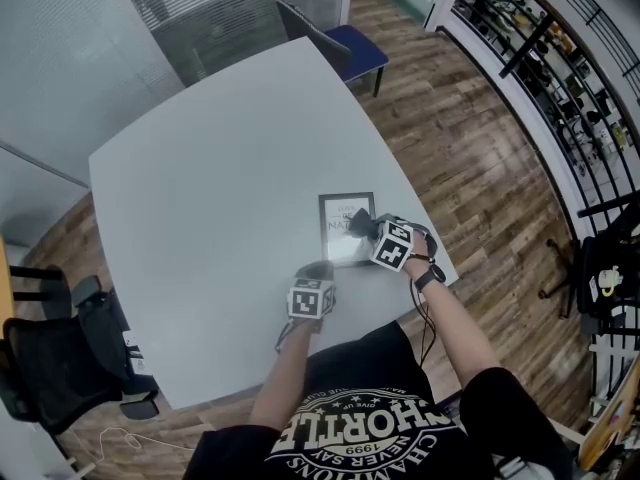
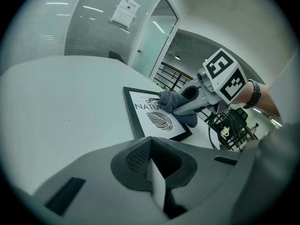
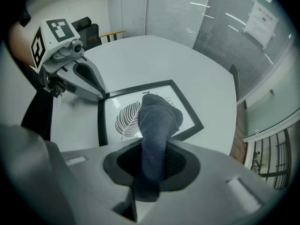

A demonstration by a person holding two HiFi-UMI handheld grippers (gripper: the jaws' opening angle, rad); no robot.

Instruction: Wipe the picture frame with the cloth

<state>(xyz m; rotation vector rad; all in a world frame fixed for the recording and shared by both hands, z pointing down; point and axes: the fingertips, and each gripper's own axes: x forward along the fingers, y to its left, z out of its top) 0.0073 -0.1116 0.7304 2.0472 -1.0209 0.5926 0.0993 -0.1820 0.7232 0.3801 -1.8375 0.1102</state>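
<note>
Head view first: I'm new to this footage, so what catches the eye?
A black picture frame with a leaf print lies on the white table near its front edge. The right tool grips a dark cloth over its glass, while the left tool, jaws together, points at a frame corner.

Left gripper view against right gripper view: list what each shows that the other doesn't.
Only the left gripper view: the right gripper from outside, pressing the cloth on the frame; the left gripper shut, empty. Only the right gripper view: the cloth clamped in its own jaws; the left gripper's tip at the frame's corner. Both: the leaf print, the table.
</note>
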